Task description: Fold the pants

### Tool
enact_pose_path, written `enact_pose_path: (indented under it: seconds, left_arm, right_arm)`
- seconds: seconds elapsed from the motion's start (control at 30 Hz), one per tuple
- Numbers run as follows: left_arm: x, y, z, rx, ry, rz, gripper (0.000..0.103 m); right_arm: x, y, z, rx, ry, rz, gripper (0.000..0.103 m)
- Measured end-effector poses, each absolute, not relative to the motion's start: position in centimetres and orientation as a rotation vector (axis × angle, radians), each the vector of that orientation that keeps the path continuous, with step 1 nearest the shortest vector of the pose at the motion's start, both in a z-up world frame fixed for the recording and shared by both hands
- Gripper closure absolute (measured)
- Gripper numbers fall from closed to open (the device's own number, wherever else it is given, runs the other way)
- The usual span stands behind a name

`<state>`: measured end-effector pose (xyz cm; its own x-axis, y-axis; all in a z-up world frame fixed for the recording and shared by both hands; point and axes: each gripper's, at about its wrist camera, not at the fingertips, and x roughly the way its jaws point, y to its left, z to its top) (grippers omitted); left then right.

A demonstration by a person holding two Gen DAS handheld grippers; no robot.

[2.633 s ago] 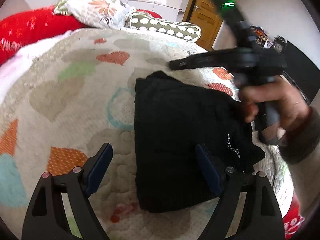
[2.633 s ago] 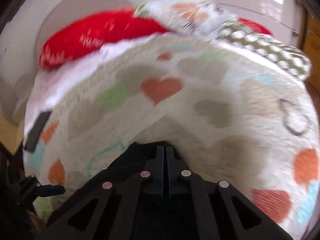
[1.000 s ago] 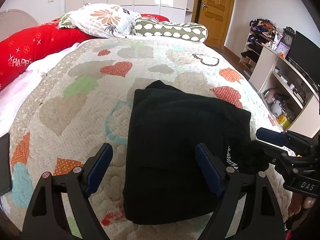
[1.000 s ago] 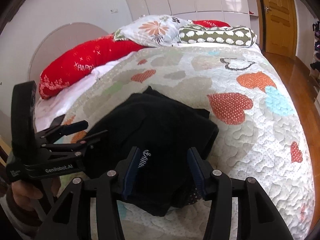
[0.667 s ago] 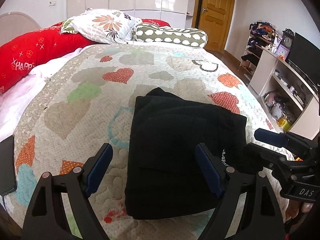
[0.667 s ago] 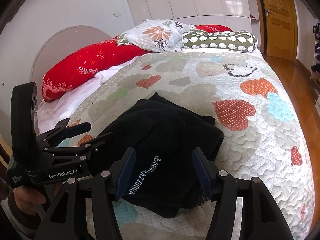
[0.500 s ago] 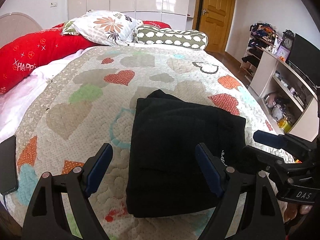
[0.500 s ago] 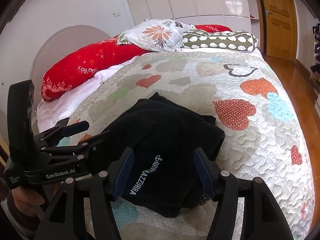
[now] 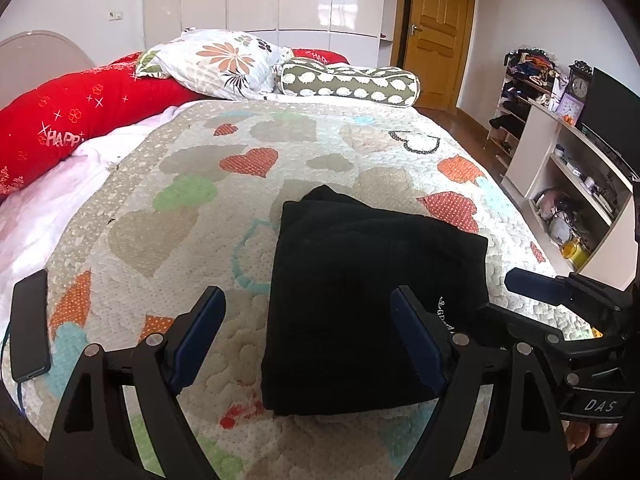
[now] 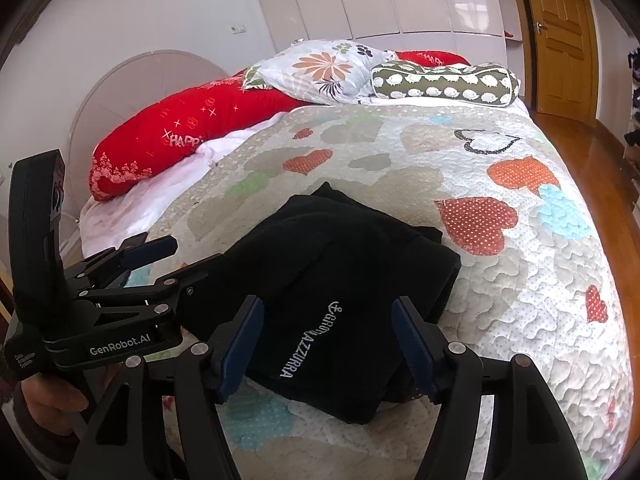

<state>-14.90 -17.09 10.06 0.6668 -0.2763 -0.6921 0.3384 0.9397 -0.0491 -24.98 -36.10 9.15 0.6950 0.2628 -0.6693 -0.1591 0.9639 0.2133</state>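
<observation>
The black pants [image 9: 372, 292] lie folded into a compact rectangle on the heart-patterned quilt [image 9: 240, 184], white lettering near their right edge. They also show in the right wrist view [image 10: 340, 280]. My left gripper [image 9: 308, 316] is open and empty, held above the pants' near edge. My right gripper [image 10: 328, 324] is open and empty, above the lettered end of the pants. Each gripper shows in the other's view, the right one [image 9: 532, 300] and the left one [image 10: 160, 260].
A red bolster [image 9: 80, 112], a floral pillow [image 9: 216, 60] and a green patterned bolster [image 9: 352, 82] lie at the head of the bed. A black phone [image 9: 30, 328] rests at the quilt's left edge. A white shelf unit [image 9: 568, 184] and a wooden door [image 9: 438, 28] stand right.
Both grippers pulled back from the folded pants and rose. The right gripper, shut and low over the pants 2.6 s ago, is now open. The pants have not moved in the last second.
</observation>
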Motion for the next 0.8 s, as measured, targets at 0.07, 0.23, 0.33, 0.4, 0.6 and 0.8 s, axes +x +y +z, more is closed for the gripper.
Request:
enact_pose_path:
  seconds: [0.07,0.23,0.33,0.4,0.6,0.8]
  left_arm:
    - [-15.0,-17.0,10.2,0.088,0.762,-0.345,0.018]
    - [-14.7,-17.1,9.9,0.078,0.772,-0.353,0.018]
    - [-14.2,-17.2,9.4,0.066,0.788,-0.366,0.018]
    - [-14.0,-17.3,9.2,0.069,0.794,-0.37,0.018]
    - [-12.7,-16.5,8.5,0.042,0.82,-0.376,0.018]
    - [-11.4,-15.3,7.8,0.003,0.858,-0.4,0.018]
  right_arm:
    - [-25.2,-36.1,9.2,0.147,0.764,0.239,0.032]
    - [-25.2,-36.2,9.0,0.148,0.771,0.231,0.03]
    - [-24.9,-36.4,8.6,0.142,0.789,0.216,0.03]
    - [-24.8,-36.9,8.4,0.159,0.791,0.205,0.029]
    - [-24.2,-39.0,7.7,0.221,0.811,0.158,0.026]
    - [-24.0,-40.6,6.5,0.282,0.837,0.18,0.023]
